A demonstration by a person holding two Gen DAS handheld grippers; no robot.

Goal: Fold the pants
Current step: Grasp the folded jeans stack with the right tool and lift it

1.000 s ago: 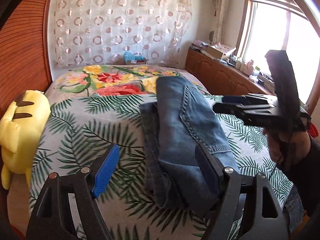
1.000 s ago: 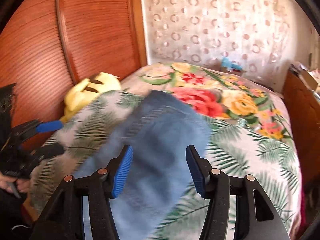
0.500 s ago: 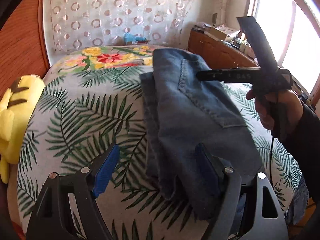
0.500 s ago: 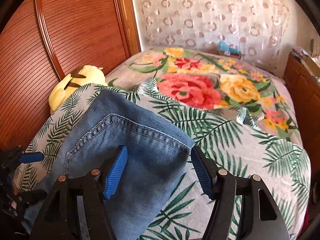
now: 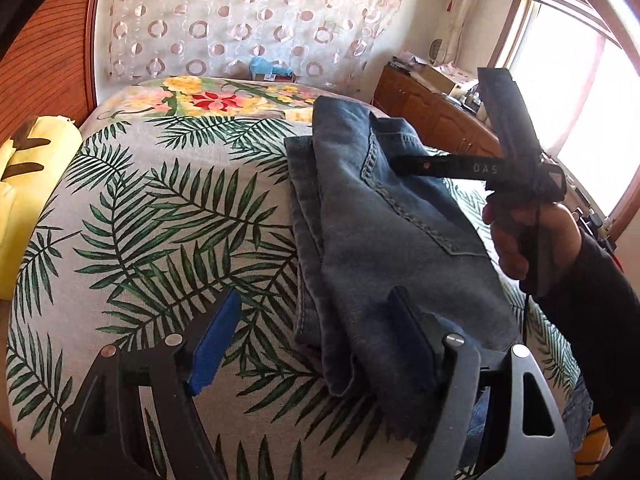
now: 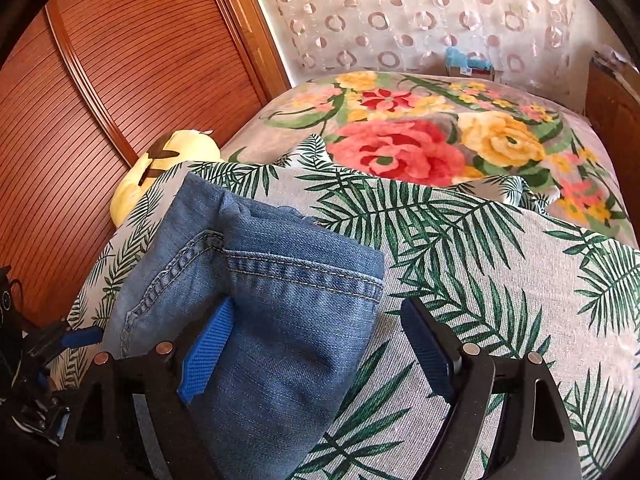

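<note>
The pants (image 5: 384,240), blue denim, lie folded into a long stack on the bed (image 5: 160,216), whose cover shows green palm fronds. In the left wrist view the stack runs from the upper centre of the frame down to the lower centre, with a narrower layer showing along its left edge and a frayed hem at the bottom. The left gripper (image 5: 316,344) sits at the bottom of that frame with its jaws spread wide: the blue-padded finger is over the bare cover at lower left, while the other finger lies at the near end of the denim. Nothing is pinched between them.

At centre right of the same view, the right gripper (image 5: 404,162) reaches in from the right, held by a hand (image 5: 528,236) in a dark sleeve, its tip over the upper part of the pants by a stitched seam. In the right wrist view the right gripper (image 6: 316,344) has its jaws spread too; the folded end of the pants (image 6: 272,304) fills the lower left of the frame, covering part of the blue pad on the left, and the other finger stands over the cover at lower right. Whether a finger touches the cloth I cannot tell.

A yellow plush toy (image 6: 164,168) rests at the left edge of the bed against a wooden panel (image 6: 100,92), and a floral blanket (image 6: 432,136) covers the far end, upper right
</note>
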